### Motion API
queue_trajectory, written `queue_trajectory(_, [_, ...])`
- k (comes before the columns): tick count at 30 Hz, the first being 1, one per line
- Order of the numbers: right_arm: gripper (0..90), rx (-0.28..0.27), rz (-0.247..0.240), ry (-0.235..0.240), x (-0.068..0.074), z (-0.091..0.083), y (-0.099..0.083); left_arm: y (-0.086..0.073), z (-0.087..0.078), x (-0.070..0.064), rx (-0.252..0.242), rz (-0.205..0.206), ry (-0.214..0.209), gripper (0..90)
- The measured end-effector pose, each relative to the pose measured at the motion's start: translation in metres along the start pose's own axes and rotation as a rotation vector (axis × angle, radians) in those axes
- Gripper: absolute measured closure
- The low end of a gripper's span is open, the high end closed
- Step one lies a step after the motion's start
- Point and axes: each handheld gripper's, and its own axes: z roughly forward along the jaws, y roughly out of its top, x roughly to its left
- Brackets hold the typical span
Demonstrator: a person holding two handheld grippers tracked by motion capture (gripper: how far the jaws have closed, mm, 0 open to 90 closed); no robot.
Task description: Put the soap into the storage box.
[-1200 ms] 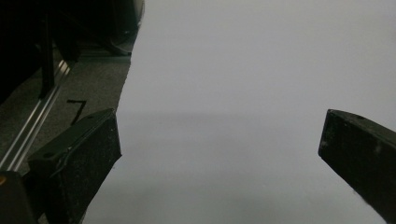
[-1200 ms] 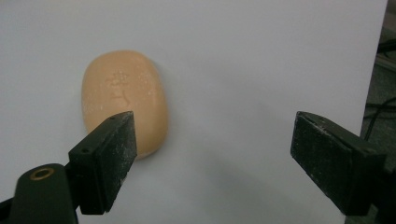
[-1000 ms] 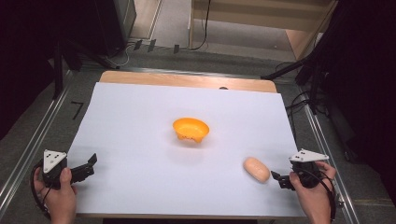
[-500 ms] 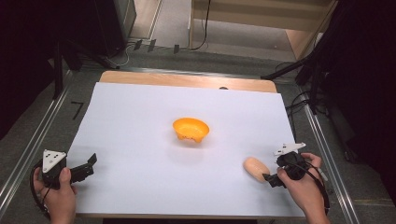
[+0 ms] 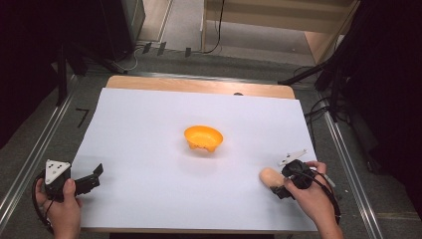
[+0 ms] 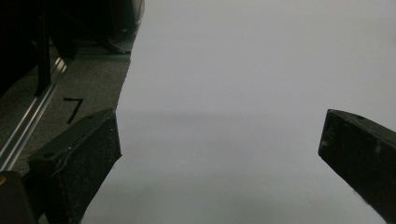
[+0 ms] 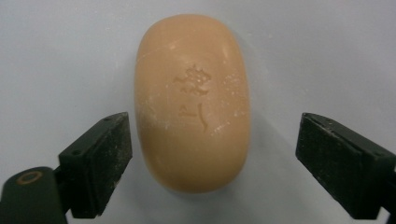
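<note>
Right hand-held gripper (image 5: 279, 188) is held at the near right of the counter (image 5: 149, 149), jaws wide open, nothing gripped. In the right gripper view the soap (image 7: 192, 100) is seen lying flat on the white sheet between the jaws of that hand-held gripper (image 7: 212, 163): the left jaw is just beside its flank, the right jaw stands apart with a clear gap. Whether the left jaw touches cannot be told. A stamped mark is seen on the soap's upper face. In the high view the soap (image 5: 269, 176) is found at the near right, just left of the gripper, with the right hand (image 5: 311, 199) behind it.

Left hand-held gripper (image 5: 93, 178) is held by the left hand (image 5: 59, 209) at the near left edge, jaws wide apart, nothing between them; in the left gripper view (image 6: 219, 154) bare white sheet is seen between them.

An orange bowl (image 5: 203, 138) is set near the middle of the counter, well apart from both grippers and from the soap.
</note>
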Motion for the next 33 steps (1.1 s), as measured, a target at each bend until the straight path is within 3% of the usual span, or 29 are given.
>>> queue_trajectory(12, [32.2, 0.023, 0.013, 0.051, 0.002, 0.014, 0.011, 0.0, 0.0, 0.0, -0.001, -0.007, -0.002, 0.0])
queue_trajectory(21, [32.7, 0.022, 0.021, 0.07, -0.001, 0.016, 0.011, 0.0, 0.0, 0.0, -0.001, -0.005, -0.002, 0.0])
queue_trajectory(33, [32.6, 0.028, -0.005, 0.039, 0.004, 0.018, 0.011, 0.0, 0.0, 0.0, -0.002, -0.007, -0.001, 0.0])
